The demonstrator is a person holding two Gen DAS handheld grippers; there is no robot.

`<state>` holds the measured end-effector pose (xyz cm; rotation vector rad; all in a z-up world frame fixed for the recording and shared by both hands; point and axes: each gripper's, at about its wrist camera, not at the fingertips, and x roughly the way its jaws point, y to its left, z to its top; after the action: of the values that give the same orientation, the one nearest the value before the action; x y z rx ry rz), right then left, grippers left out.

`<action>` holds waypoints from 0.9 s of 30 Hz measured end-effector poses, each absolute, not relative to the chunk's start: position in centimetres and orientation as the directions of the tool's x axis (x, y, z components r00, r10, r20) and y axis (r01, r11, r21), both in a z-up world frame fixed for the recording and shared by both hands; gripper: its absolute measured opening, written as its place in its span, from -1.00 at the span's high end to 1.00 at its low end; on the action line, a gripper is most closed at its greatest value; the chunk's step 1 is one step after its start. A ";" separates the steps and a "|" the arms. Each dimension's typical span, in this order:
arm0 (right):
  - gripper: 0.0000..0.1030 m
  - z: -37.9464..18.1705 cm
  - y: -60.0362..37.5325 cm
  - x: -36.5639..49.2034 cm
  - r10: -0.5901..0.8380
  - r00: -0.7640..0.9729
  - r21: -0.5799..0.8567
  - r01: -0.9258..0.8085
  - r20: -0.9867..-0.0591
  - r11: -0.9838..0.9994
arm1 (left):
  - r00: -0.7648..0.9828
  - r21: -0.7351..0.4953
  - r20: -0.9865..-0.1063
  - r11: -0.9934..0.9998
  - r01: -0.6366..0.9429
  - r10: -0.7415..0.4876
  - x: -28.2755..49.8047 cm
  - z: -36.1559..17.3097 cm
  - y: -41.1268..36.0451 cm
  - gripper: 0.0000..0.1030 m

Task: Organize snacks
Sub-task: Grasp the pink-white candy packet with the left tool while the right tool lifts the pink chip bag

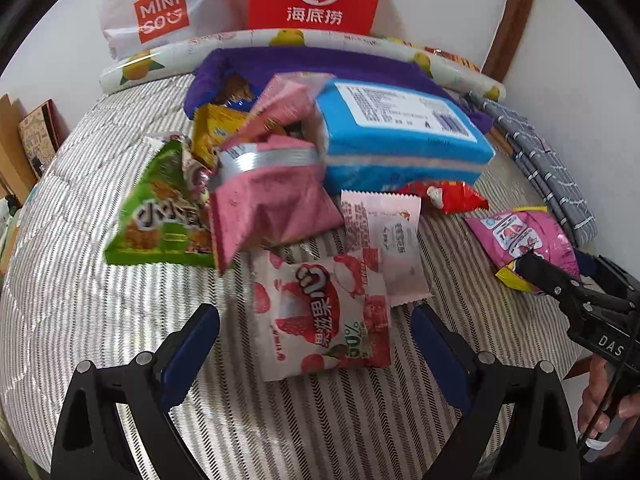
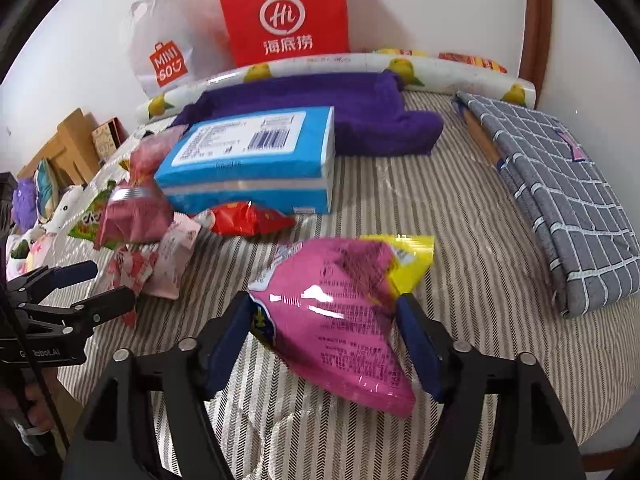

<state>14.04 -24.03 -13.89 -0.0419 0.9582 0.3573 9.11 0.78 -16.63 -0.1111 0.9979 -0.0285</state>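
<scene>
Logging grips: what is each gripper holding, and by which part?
Left gripper holds nothing. The right gripper straddles the pink snack bag mid-body; whether its jaws press it cannot be told.

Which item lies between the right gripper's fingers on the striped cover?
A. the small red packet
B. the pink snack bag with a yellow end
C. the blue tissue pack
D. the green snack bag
B: in the right wrist view the pink snack bag sits between the right gripper fingers.
</scene>
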 end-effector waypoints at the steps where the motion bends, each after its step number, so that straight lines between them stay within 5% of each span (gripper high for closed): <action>1: -0.47 -14.0 -24.0 14.1 0.282 0.519 0.126 -0.316 -0.807 0.940 | 0.540 -0.096 -0.839 0.995 -0.029 -0.065 9.2 -16.8 0.6 -0.87; 8: -0.50 -14.4 -24.5 15.0 0.297 0.512 0.177 -0.271 -0.806 0.946 | 0.540 -0.045 -0.841 0.999 -0.030 -0.022 9.9 -17.7 -0.1 -0.87; 12: -0.48 -14.4 -24.8 15.2 0.308 0.505 0.197 -0.261 -0.806 0.945 | 0.546 -0.022 -0.838 1.000 0.000 -0.018 9.8 -17.5 -0.5 -0.42; 17: -0.46 -14.0 -24.7 15.0 0.299 0.513 0.187 -0.259 -0.805 0.947 | 0.547 -0.055 -0.835 0.998 0.009 -0.051 9.4 -16.9 -0.1 -0.15; 27: -0.46 -11.7 -24.5 13.8 0.287 0.539 0.171 -0.255 -0.792 0.952 | 0.577 -0.114 -0.810 0.993 0.019 -0.104 7.8 -14.5 1.0 -0.13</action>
<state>13.78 -24.53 -11.70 0.0359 0.9485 0.3223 7.76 0.99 -14.52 -0.0970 0.9533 -0.0719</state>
